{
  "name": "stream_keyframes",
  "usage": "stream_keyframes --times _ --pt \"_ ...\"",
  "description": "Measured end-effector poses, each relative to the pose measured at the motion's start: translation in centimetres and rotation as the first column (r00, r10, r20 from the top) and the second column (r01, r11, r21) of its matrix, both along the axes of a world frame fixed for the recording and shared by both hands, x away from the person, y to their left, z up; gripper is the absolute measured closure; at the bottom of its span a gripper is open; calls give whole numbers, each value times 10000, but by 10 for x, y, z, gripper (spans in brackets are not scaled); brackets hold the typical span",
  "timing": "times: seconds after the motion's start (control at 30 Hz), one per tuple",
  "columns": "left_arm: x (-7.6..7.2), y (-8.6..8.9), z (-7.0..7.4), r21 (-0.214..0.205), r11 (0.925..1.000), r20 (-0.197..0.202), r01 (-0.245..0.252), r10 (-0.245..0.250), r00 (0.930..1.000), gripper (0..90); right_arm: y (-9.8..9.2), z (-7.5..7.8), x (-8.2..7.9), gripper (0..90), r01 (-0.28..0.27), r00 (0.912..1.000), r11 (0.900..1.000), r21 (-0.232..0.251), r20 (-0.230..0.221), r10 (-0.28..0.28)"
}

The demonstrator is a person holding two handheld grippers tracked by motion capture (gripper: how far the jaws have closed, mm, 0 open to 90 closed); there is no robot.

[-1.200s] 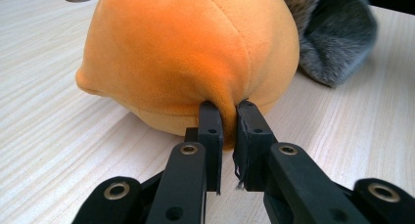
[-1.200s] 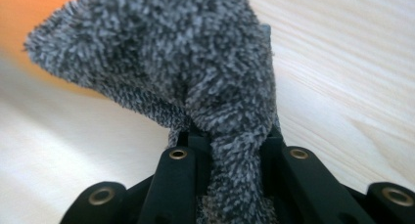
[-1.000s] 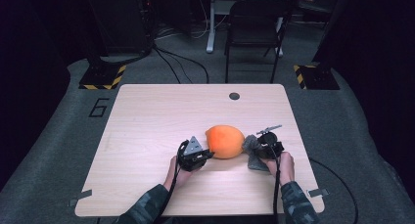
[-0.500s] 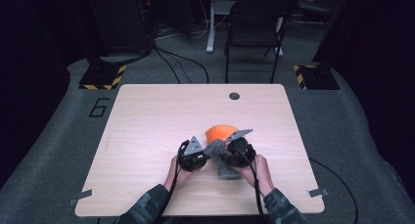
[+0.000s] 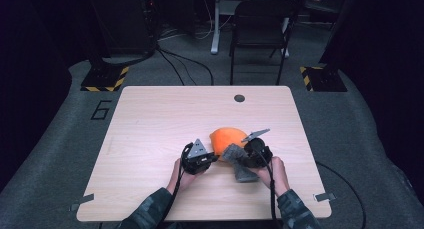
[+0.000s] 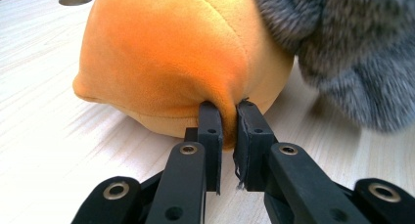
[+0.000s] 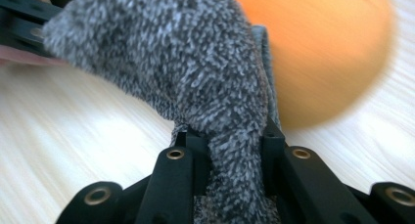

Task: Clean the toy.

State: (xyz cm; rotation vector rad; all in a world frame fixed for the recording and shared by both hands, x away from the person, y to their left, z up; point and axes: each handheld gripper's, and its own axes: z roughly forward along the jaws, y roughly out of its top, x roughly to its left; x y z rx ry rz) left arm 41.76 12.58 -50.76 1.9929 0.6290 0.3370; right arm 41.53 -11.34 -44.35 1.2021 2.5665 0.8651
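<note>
An orange plush cushion (image 5: 227, 138) lies on the wooden table (image 5: 165, 119), right of centre. My left gripper (image 5: 212, 157) is shut on a pinch of the orange plush cushion (image 6: 171, 57) at its near edge, its two black jaws squeezing the fabric (image 6: 229, 121). My right gripper (image 5: 242, 156) is shut on a grey fuzzy cloth (image 5: 237, 161), which hangs from the jaws just right of the cushion. In the right gripper view the grey fuzzy cloth (image 7: 195, 72) bunches between the jaws and covers part of the orange plush cushion (image 7: 323, 53). That cloth (image 6: 352, 43) also shows beside the cushion in the left gripper view.
A small round hole (image 5: 239, 98) sits near the table's far edge. A dark chair (image 5: 260, 34) stands behind the table. Striped floor plates (image 5: 105, 79) and cables lie on the grey carpet. A floor mark "6" (image 5: 101, 110) is at the left.
My right gripper carried the grey cloth leftward over the cushion, then drew back a little to the right and up. The left gripper stayed put on the cushion.
</note>
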Motion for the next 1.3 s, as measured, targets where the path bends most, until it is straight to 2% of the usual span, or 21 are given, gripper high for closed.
stream_keyframes --times 0.1,0.23,0.27,0.3,0.37,0.4,0.5,0.57,0.6,0.67,0.73,0.77,0.87,1.0,1.13,1.23,1.3 --pt "0 0 0 9 10000 1 15 -15 10000 820 -19 -2 7 741 654 9970 9979 8 -409 -653" --pt "1 0 0 -10 10000 -52 61 -61 10000 820 -47 -13 23 740 1623 9855 9866 -185 -464 -1630" --pt "1 0 0 -10 10000 -52 61 -61 10000 820 -47 -13 23 740 1623 9855 9866 -185 -464 -1630" --pt "1 0 -1 -30 10000 -50 35 -36 10000 820 -58 -21 31 739 2145 9750 9760 -381 -511 -2163" --pt "2 0 -1 -59 10000 -71 36 -37 10000 820 -63 -24 34 740 2193 9732 9750 -346 -638 -2211" --pt "2 0 0 -69 10000 -55 0 0 10000 820 -64 -23 33 741 2051 9762 9783 -299 -663 -2067" --pt "2 1 0 -110 9999 -133 33 -35 9999 819 -56 -8 21 743 1394 9890 9902 -62 -487 -1396" --pt "2 0 0 -100 9999 -102 22 -23 9999 819 -44 3 11 744 562 9980 9982 204 -308 -555" --pt "2 0 0 -82 10000 -51 12 -12 10000 819 -36 7 6 744 91 9996 9999 146 -283 -87" --pt "1 -1 0 -61 10000 -62 37 -37 10000 819 -17 8 -3 744 -707 9972 9975 19 -230 707" --pt "2 -1 0 -76 10000 -68 37 -38 10000 819 4 3 -9 744 -1210 9913 9924 -227 -556 1196" --pt "2 -1 0 -88 10000 -77 44 -44 10000 819 11 0 -10 743 -1510 9873 9880 -338 -551 1490" --pt "2 -1 -1 -54 9999 -60 117 -117 9999 819 28 -13 -6 742 -1622 9841 9854 -518 -818 1576" --pt "3 0 -1 -46 9999 -110 164 -165 9998 819 29 -21 3 741 -1532 9827 9869 -510 -1131 1467" --pt "2 -2 -1 9 9997 -61 232 -232 9997 819 14 -23 8 741 -1338 9823 9892 -590 -1400 1245" --pt "2 -1 -1 36 9996 -65 273 -272 9996 819 -6 -27 13 740 -884 9815 9932 -753 -1764 740" --pt "3 -1 -1 -2 9996 -111 288 -288 9995 819 -23 -30 17 740 -382 9822 9939 -1035 -1872 183"
